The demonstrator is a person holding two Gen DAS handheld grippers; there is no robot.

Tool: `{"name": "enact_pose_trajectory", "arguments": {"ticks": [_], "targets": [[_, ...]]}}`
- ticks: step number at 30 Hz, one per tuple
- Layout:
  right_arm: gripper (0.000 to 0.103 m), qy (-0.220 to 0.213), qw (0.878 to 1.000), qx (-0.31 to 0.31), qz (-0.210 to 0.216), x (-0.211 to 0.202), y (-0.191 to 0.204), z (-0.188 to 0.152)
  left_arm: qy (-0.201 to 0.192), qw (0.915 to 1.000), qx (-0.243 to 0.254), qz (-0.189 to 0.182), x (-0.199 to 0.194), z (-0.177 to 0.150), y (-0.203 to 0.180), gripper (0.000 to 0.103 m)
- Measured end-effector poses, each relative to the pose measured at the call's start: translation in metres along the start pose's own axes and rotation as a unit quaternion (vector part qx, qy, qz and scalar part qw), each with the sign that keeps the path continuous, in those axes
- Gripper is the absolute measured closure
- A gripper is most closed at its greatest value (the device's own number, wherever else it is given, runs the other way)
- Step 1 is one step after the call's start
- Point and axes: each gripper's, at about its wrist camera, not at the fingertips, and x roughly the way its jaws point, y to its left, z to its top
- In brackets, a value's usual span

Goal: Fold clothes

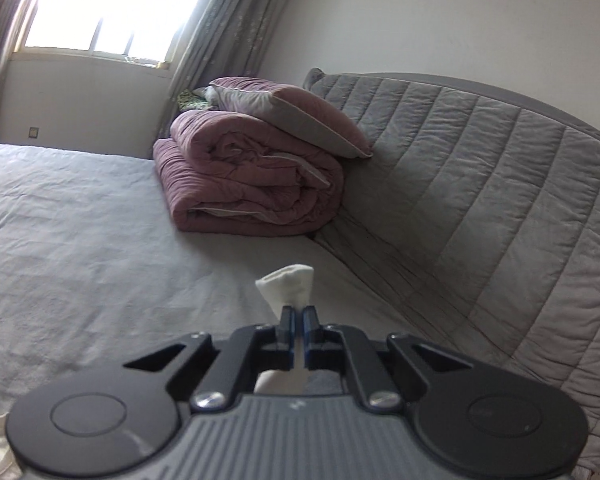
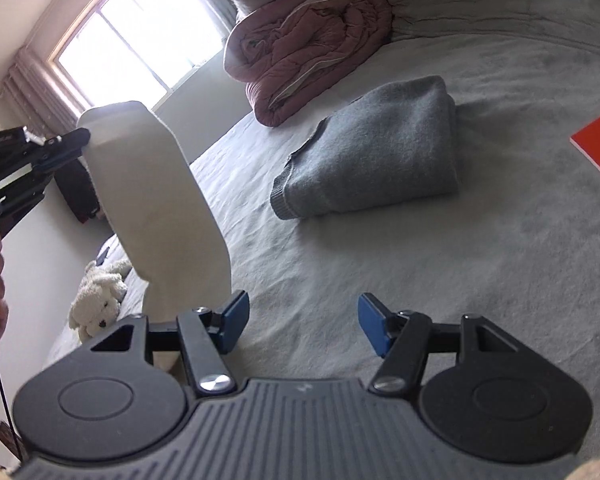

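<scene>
**White sock held aloft by the left tool, right tool released beside it**

The left tool (image 1: 296,312) is clenched on a white sock (image 2: 156,200): in its own view the two fingers stand nearly together with a tuft of the sock's end poking out ahead of them. The right wrist view shows the same tool (image 2: 82,138) pinching the sock at its upper end, so the sock hangs in the air with its long axis running down and slightly toward the right tool.

The right tool (image 2: 302,322) is released, its blue pads spread wide with only the bed (image 2: 420,260) between them. The sock's lower end dangles just to its left, close by the left finger (image 2: 234,318) and partly hidden behind the linkage, so the right tool is the nearer one to that free end.

Ahead and to the right of the right tool, a grey sweater (image 2: 376,152) lies folded on the bed. Farther off sit a rolled pink quilt (image 2: 300,52) and, far left, a plush toy (image 2: 100,300).

No brand, label or readable writing shows on anything.
</scene>
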Motion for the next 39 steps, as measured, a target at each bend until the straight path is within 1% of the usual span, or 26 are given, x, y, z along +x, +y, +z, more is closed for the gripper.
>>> {"name": "enact_pose_trajectory", "arguments": {"ticks": [4, 6, 9, 12, 15, 18, 20, 22, 27, 28, 29, 30, 31, 32, 33, 36, 39], "targets": [[0.039, -0.005, 0.997, 0.068, 0.041, -0.013, -0.024, 0.01, 0.017, 0.9991, 0.014, -0.035, -0.005, -0.009, -0.031, 0.1], [0.039, -0.009, 0.994, 0.092, 0.053, -0.019, -0.033, 0.014, 0.032, 0.9981, 0.021, -0.049, -0.005, -0.018, -0.044, 0.1], [0.039, -0.011, 0.991, 0.12, 0.058, -0.028, -0.043, 0.017, 0.055, 0.9956, 0.025, -0.072, -0.005, -0.038, -0.063, 0.1], [0.039, -0.008, 0.987, 0.149, 0.062, -0.036, -0.054, 0.018, 0.082, 0.9926, 0.016, -0.087, -0.001, -0.062, -0.075, 0.1], [0.039, -0.002, 0.98, 0.193, 0.054, -0.037, -0.067, 0.017, 0.107, 0.9894, -0.005, -0.098, 0.005, -0.086, -0.081, 0.1], [0.039, 0.008, 0.973, 0.226, 0.045, -0.036, -0.078, 0.014, 0.14, 0.9842, -0.028, -0.105, 0.013, -0.115, -0.084, 0.1], [0.038, 0.009, 0.972, 0.232, 0.042, -0.037, -0.082, 0.014, 0.164, 0.9796, -0.036, -0.11, 0.018, -0.134, -0.084, 0.1], [0.038, 0.009, 0.972, 0.231, 0.041, -0.038, -0.083, 0.015, 0.186, 0.976, -0.031, -0.11, 0.019, -0.15, -0.083, 0.1], [0.038, 0.013, 0.974, 0.226, 0.033, -0.041, -0.084, 0.015, 0.234, 0.9625, -0.012, -0.136, 0.024, -0.175, -0.079, 0.098], [0.038, 0.015, 0.974, 0.223, 0.029, -0.041, -0.084, 0.015, 0.244, 0.9594, -0.008, -0.141, 0.024, -0.18, -0.078, 0.097], [0.038, 0.018, 0.975, 0.219, 0.025, -0.041, -0.084, 0.015, 0.248, 0.9582, 0.004, -0.142, 0.023, -0.182, -0.077, 0.094], [0.038, 0.021, 0.976, 0.215, 0.021, -0.041, -0.083, 0.015, 0.251, 0.9574, 0.018, -0.142, 0.022, -0.183, -0.076, 0.086], [0.038, 0.025, 0.977, 0.211, 0.017, -0.039, -0.083, 0.015, 0.249, 0.9585, 0.031, -0.136, 0.019, -0.183, -0.072, 0.073], [0.038, 0.027, 0.979, 0.201, 0.011, -0.038, -0.081, 0.014, 0.246, 0.9598, 0.043, -0.128, 0.016, -0.181, -0.067, 0.068], [0.038, 0.029, 0.981, 0.191, 0.005, -0.037, -0.078, 0.014, 0.241, 0.9628, 0.053, -0.11, 0.016, -0.179, -0.057, 0.063], [0.038, 0.035, 0.986, 0.16, -0.012, -0.034, -0.071, 0.012, 0.226, 0.97, 0.079, -0.044, 0.016, -0.17, -0.022, 0.062], [0.038, 0.041, 0.99, 0.129, -0.03, -0.031, -0.064, 0.011, 0.209, 0.972, 0.105, 0.022, 0.017, -0.161, 0.013, 0.058]]}}
